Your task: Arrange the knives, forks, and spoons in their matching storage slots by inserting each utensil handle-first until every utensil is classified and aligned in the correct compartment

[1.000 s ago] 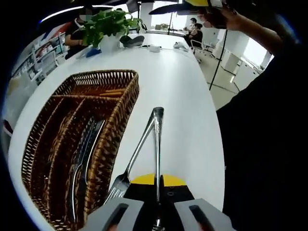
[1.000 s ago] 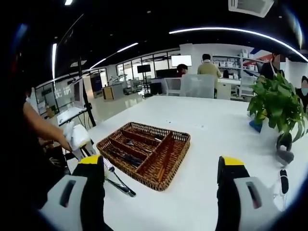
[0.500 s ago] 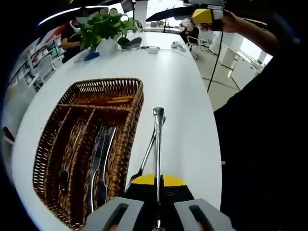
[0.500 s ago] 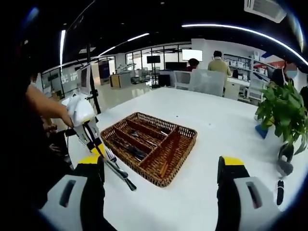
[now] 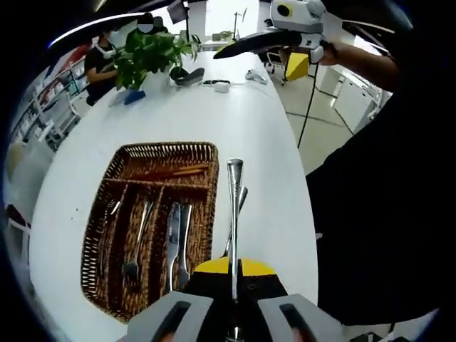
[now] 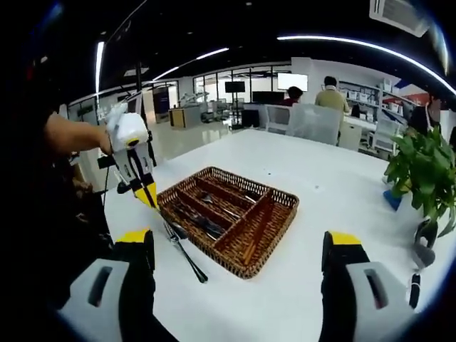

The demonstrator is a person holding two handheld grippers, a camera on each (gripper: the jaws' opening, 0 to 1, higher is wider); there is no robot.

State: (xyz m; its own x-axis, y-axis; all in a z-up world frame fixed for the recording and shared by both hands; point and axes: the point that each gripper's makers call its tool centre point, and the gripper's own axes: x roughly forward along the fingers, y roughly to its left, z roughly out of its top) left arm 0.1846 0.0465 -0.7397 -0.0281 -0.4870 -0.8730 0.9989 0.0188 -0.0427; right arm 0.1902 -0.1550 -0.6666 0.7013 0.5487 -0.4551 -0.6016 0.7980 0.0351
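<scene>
Right, partway through: basket (image 5: pixel 203 151) already holds several utensils in its long slots (types too small to sort out from here). My left gripper (image 5: pixel 234 285) is clenched on one utensil (image 5: pixel 234 214), handle pointing forward, hanging beside the basket rim above the table (image 5: pixel 263 128). One more utensil (image 5: pixel 241 203) lies on the table under it. Right gripper (image 6: pixel 239 267) is released, holding nothing, well back from the basket.

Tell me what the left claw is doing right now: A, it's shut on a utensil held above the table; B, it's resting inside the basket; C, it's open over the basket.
A: the left claw is shut on a utensil, beside the basket and above the table.
</scene>
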